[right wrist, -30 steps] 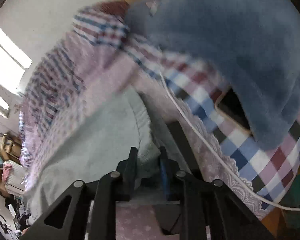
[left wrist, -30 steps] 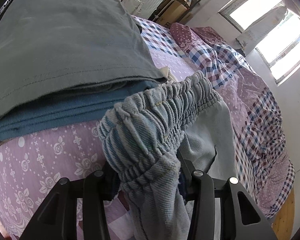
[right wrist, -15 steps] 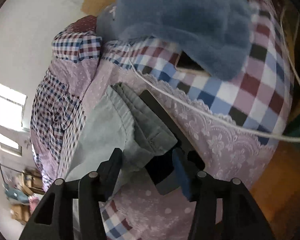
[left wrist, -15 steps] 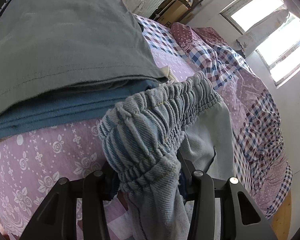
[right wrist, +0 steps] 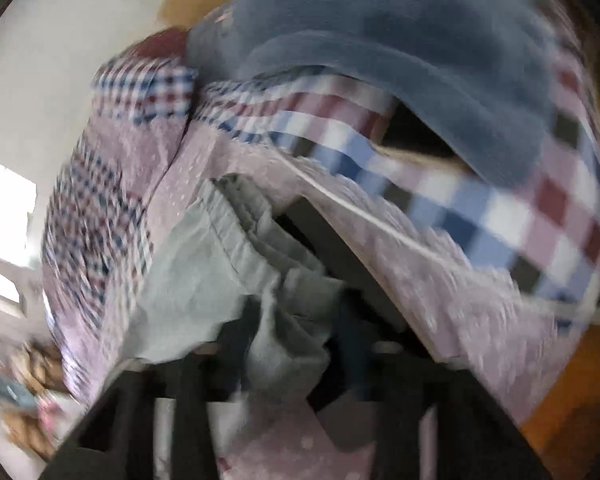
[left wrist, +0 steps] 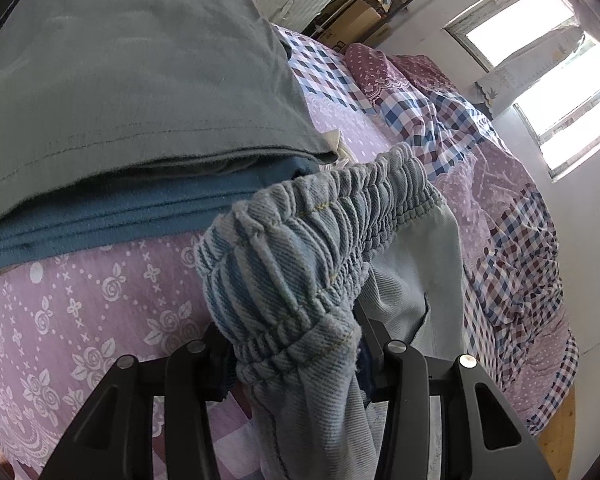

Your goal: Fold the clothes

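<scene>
Gripping the elastic waistband of the pale denim shorts [left wrist: 320,248] near the bed's [left wrist: 100,300] edge, the left gripper [left wrist: 296,352] stays clamped while the right gripper [right wrist: 296,336] closes on the opposite waistband corner, apparently readying the fold's lift.

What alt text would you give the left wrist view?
The left gripper is clamped on the gathered elastic waistband of pale denim pants above a purple floral bedspread. Behind lies a folded stack, grey garment over blue garment.
</scene>
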The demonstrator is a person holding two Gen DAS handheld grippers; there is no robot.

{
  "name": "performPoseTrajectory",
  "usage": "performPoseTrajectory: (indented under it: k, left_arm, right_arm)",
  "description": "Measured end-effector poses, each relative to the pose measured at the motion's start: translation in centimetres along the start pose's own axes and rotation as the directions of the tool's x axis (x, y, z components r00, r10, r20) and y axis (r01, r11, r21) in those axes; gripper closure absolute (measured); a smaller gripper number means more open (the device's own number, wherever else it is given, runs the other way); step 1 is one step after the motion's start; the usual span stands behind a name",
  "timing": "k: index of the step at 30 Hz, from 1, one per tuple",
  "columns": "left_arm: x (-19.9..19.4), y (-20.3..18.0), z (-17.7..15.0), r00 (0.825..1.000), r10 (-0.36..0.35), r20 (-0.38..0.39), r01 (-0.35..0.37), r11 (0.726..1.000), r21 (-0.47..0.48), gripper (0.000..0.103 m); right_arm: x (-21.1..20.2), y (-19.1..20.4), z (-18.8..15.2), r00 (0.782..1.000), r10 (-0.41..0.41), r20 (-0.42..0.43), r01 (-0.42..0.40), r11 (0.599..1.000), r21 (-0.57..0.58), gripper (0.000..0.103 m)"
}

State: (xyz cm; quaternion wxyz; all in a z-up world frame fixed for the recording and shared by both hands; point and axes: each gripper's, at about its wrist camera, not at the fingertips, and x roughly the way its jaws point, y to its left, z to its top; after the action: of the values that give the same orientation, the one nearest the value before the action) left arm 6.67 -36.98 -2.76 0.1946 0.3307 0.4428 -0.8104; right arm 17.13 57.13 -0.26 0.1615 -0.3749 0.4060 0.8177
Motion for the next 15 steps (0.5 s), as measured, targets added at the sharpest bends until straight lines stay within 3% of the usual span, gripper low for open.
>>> performPoseTrajectory:
  k: [4,7,10,12,15]
  left_arm:
    - [0.0,0.0,-0.1,1.0,0.003,0.005,-0.003,1.0,-0.001,0.055]
    - [0.1,-0.1,-0.1,1.0,0.004,0.008,-0.004,1.0,0.002,0.055]
    - [0.1,-0.1,-0.1,1.0,0.006,0.008,-0.006,1.0,0.006,0.055]
    - [0.1,-0.1,-0.1,1.0,0.005,0.005,-0.005,1.0,0.01,0.055]
    - [0.2,0.0,-0.1,1.0,-0.002,0.001,0.002,1.0,0.005,0.055]
  right_arm:
    - [-4.4,5.4,1.3,0.986,0.05,0.157,0.0,0.953,-0.304,0.075]
    - [-4.9,6.5,2.2,0.981,0.017,0.195,0.06,0.921,-0.384,0.075]
    - [-0.7,4.0,3.4,0.99,-0.123,0.072,0.141,0.92,-0.366,0.074]
    - [1.3,2.3,3.1,0.983,-0.183,-0.019,0.166,0.927,-0.336,0.071]
    - [0.3,1.7,2.8,0.975,-0.221,-0.009,0.207,0.929,-0.308,0.05]
